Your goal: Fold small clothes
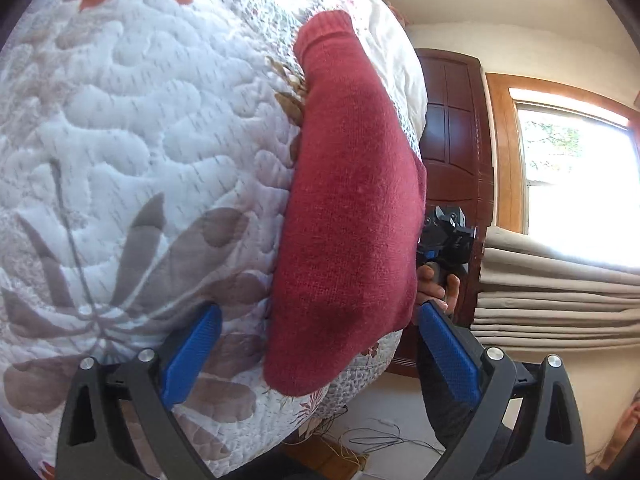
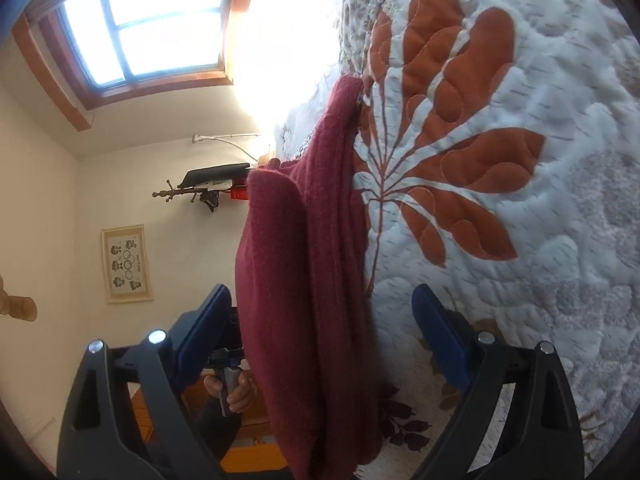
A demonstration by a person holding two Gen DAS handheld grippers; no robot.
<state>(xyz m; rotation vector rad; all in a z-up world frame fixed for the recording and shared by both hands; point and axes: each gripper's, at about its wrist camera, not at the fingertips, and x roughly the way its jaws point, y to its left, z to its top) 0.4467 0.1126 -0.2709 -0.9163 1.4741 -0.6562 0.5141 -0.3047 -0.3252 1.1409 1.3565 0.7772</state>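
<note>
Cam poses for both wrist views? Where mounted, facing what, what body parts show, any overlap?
Left wrist: on the left gripper, rolled sideways, facing the red sweater on the quilt; the right gripper and hand show beyond.
Right wrist: on the right gripper, facing the sweater edge-on; the other hand shows.
Shared: sweater, quilt, window.

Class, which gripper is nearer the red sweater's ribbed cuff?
Hard to call. The left gripper and right gripper each straddle the red sweater's near end, open; the ribbed cuff lies far from both.
</note>
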